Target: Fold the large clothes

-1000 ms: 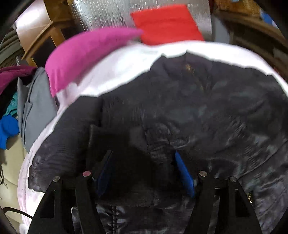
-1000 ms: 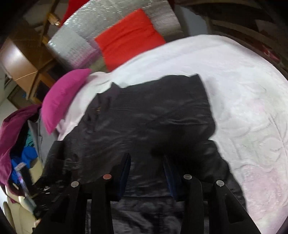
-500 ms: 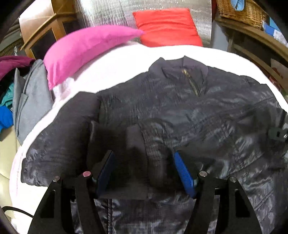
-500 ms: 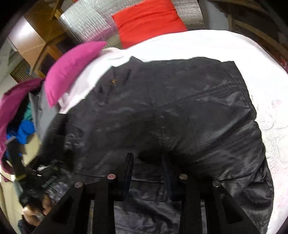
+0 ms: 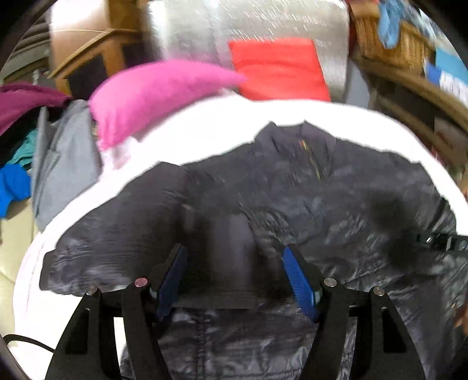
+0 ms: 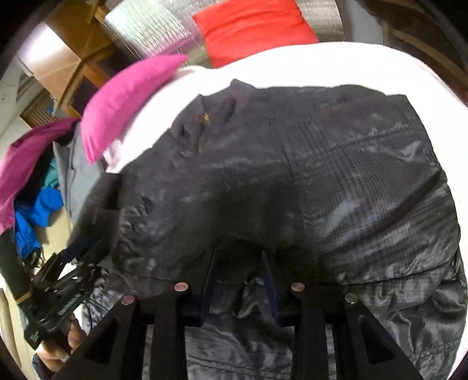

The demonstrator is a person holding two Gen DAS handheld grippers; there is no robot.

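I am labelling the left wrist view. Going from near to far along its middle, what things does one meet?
Left gripper → dark jacket, its collar at the far end → white bed cover → red cushion → silver foil sheet.

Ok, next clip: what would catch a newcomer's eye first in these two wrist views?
First, the big dark jacket spread over the white bed cover, filling most of both views. Then the colour behind it: a pink pillow at the bed's far left and a red cushion against the silver backing. Each gripper, left and right, straddles jacket fabric near the bottom edge.
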